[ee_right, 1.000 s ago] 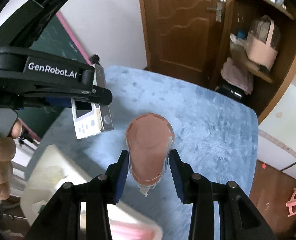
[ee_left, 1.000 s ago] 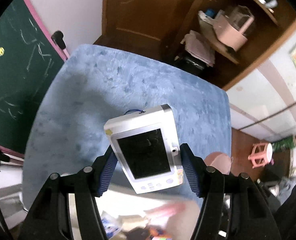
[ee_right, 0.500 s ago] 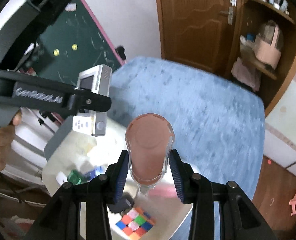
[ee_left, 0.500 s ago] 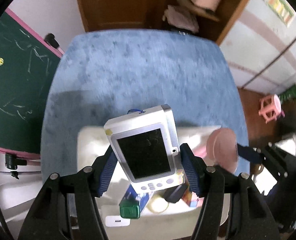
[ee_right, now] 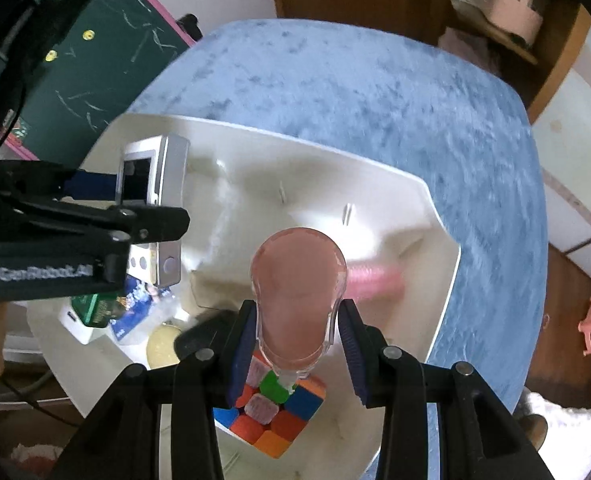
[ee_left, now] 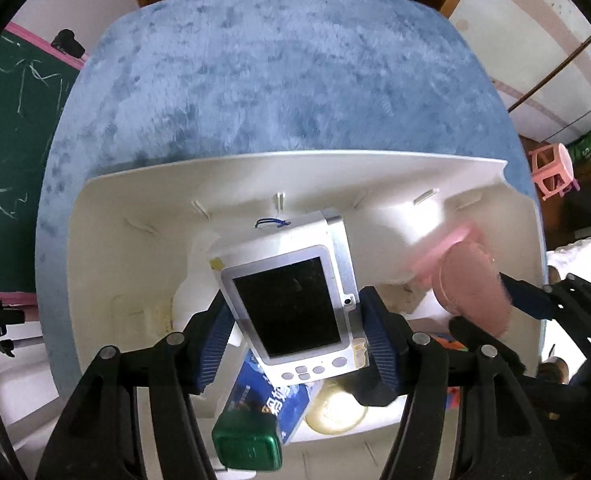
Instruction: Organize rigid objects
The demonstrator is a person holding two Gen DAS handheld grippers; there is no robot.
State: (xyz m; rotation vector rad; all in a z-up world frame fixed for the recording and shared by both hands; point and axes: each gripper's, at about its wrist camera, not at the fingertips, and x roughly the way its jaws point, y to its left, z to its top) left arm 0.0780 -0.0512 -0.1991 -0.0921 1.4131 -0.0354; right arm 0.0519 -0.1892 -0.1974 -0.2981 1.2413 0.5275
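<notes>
My left gripper [ee_left: 293, 338] is shut on a silver handheld device [ee_left: 291, 300] with a dark screen, held over the white bin [ee_left: 107, 240]. It also shows in the right wrist view [ee_right: 155, 200]. My right gripper [ee_right: 295, 348] is shut on a pink clear-cased bottle [ee_right: 297, 284], held over the same bin [ee_right: 415, 200]. In the left wrist view the bottle [ee_left: 471, 284] is at the right, blurred.
The bin sits on a blue fuzzy table [ee_left: 275, 72]. Inside lie a colour cube [ee_right: 275, 416], a blue packet [ee_left: 271, 404], a green-capped item [ee_left: 247, 444], a pale round lid [ee_left: 335, 412], and a pink comb-like item [ee_right: 371, 276]. A chalkboard [ee_left: 11, 128] stands left.
Both grippers have tilted and moved down over the white bin, which now fills the views. Each keeps its object.
</notes>
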